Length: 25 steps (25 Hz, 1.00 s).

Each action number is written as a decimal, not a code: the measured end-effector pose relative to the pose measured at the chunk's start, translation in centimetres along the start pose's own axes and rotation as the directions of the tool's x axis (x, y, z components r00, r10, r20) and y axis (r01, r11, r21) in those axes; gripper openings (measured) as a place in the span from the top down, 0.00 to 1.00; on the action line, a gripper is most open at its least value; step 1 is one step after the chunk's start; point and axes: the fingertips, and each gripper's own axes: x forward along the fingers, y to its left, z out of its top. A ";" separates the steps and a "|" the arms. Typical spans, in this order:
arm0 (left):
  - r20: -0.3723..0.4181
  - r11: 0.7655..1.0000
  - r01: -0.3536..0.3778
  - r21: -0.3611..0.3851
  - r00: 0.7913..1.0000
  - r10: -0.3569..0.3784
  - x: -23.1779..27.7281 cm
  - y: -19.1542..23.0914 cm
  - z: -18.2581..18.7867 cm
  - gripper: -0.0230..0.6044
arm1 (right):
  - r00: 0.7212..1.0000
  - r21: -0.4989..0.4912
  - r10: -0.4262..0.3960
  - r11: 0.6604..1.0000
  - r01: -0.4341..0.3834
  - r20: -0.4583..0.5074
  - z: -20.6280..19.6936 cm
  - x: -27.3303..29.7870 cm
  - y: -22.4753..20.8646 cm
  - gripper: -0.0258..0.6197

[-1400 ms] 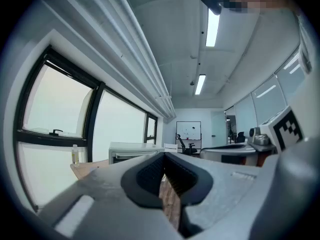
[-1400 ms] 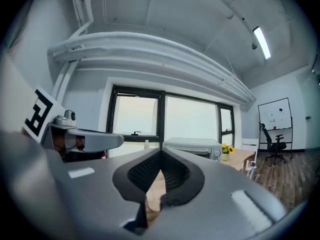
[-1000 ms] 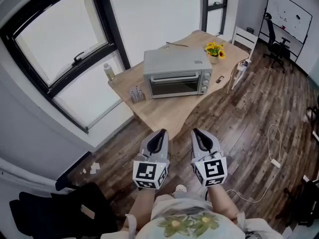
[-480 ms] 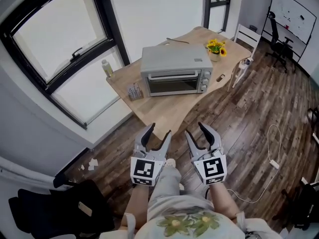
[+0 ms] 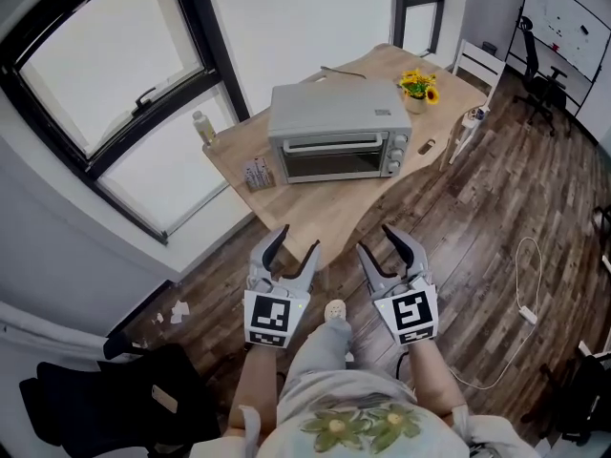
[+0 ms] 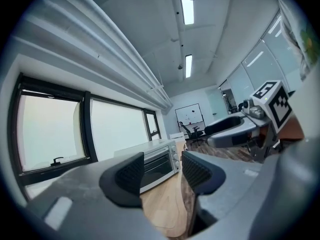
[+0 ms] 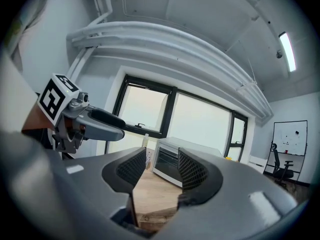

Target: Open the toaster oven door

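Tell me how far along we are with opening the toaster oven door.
Done: nothing yet; the toaster oven door is shut. In hand: the left tool and right tool have just been opening, nothing between their jaws, both over the floor short of the table. Left: reach the door handle, grip it, and probably pull the door down.

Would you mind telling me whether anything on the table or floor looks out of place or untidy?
Nothing on the wooden table stands out: the toaster oven sits upright with its door shut. On the floor, a few white scraps lie near the window wall, and a loose white cable trails across the boards.
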 end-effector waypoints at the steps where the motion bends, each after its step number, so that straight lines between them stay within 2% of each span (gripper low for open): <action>1: -0.009 1.000 0.003 0.008 1.000 -0.002 0.4 0.2 -0.1 0.59 | 1.000 -0.011 0.008 1.000 -0.008 -0.008 -0.1 0.4 -0.2 0.67; 9: -0.055 0.998 0.028 0.051 0.998 -0.025 4.1 2.1 -0.8 0.59 | 0.998 -0.049 0.058 0.997 -0.060 -0.037 -0.3 3.8 -2.3 0.67; 25: -0.126 0.993 0.080 0.087 0.990 -0.069 11.6 6.5 -3.2 0.59 | 0.992 -0.108 0.036 0.993 -0.049 -0.119 -2.3 10.6 -7.9 0.67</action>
